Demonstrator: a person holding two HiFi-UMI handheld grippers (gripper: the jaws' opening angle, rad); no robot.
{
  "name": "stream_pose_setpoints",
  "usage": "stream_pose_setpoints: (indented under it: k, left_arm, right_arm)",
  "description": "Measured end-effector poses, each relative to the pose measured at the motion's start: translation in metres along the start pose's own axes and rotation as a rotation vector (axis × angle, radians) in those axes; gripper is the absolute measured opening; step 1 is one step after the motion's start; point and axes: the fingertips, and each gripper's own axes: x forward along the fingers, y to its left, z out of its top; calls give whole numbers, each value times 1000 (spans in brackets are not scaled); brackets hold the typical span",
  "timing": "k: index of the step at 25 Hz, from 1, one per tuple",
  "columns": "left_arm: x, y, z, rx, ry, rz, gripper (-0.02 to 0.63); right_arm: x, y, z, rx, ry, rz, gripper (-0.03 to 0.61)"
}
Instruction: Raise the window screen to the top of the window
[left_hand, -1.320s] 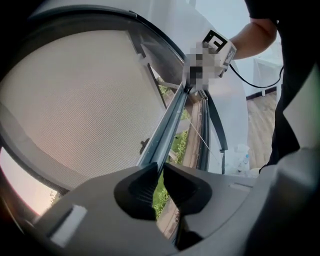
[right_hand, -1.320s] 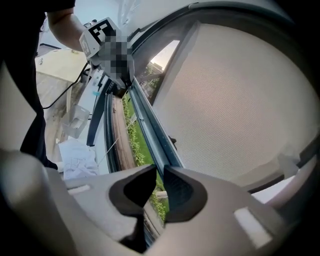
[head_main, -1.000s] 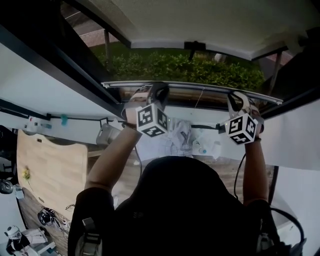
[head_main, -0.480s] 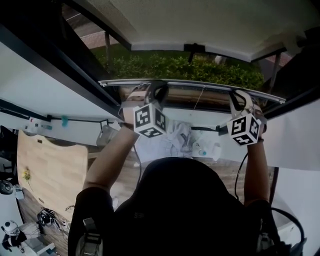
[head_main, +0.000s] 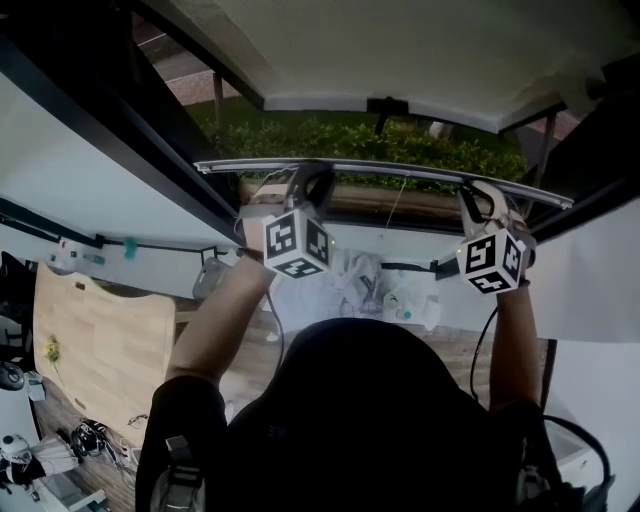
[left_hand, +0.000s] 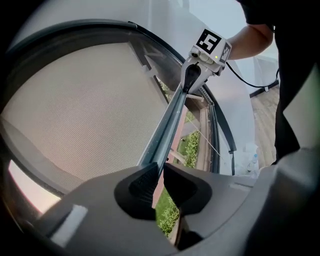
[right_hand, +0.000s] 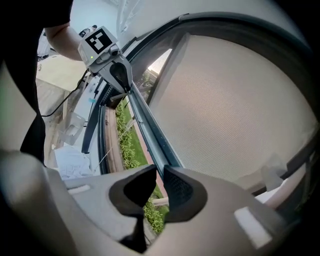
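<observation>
The window screen's grey bottom bar runs across the open window, with the beige mesh stretched above it. My left gripper is shut on the bar near its left end; in the left gripper view the bar runs straight into the closed jaws. My right gripper is shut on the bar near its right end, and the right gripper view shows the bar pinched between the pads. Each gripper appears at the bar's far end in the other's view: the right one and the left one.
A green hedge lies outside below the bar. The black window frame slants along the left. A thin cord hangs from the bar. Crumpled white items and a wooden tabletop lie below.
Both grippers have risen a little with the bar held between them, and more hedge shows under the bar.
</observation>
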Motion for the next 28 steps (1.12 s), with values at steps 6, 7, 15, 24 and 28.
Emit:
stream_pose_setpoints:
  k: [6, 7, 15, 24, 28]
  left_arm:
    - [-9, 16, 11, 12, -8, 28, 43]
    - [-9, 17, 12, 13, -8, 30, 43]
    - [-18, 33, 22, 13, -20, 59, 46]
    - [-31, 61, 38, 21, -34, 105, 46]
    - [-36, 65, 42, 24, -30, 99, 46]
  right_arm:
    - [-10, -15, 12, 2, -32, -13, 48]
    - [-11, -17, 13, 6, -36, -16, 48]
    - [-20, -33, 24, 3, -52, -26, 48]
    - [-33, -58, 45, 7, -104, -58, 48]
    - [-38, -62, 49, 20, -116, -70, 48]
